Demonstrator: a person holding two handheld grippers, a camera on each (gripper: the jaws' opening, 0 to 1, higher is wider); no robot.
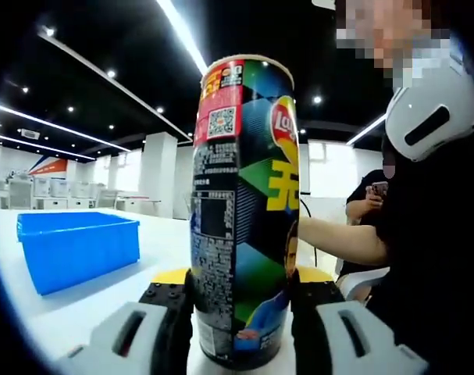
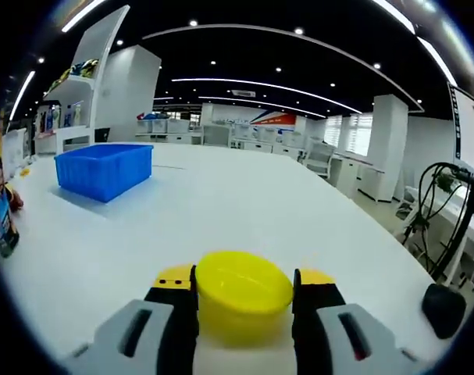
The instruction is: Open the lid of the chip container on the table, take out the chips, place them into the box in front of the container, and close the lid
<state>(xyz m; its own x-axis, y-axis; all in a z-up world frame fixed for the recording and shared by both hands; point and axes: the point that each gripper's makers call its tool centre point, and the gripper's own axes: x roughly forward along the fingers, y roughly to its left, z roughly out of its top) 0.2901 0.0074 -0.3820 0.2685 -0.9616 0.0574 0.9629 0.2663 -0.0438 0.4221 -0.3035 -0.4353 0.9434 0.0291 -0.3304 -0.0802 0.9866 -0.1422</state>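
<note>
Left gripper [image 1: 242, 320] is clamped round the chip can [image 1: 244, 211], upright at frame centre, while the right gripper [image 2: 244, 312] pinches the yellow lid [image 2: 243, 293] at the bottom middle. The can's top looks open, so I'd park the lid on the white table [image 2: 244, 203]. Then tip the chips slowly into the blue box [image 2: 104, 169], upper left.

You have one chip can [image 1: 240, 211] with its top uncovered, one yellow lid [image 2: 243, 297], and one blue box [image 2: 104, 169] on one white tabletop [image 2: 244, 211]. Two tongs are counted: left tongs [image 1: 240, 312] and right tongs [image 2: 244, 308]. Two people are seen at the right of the left gripper view.
</note>
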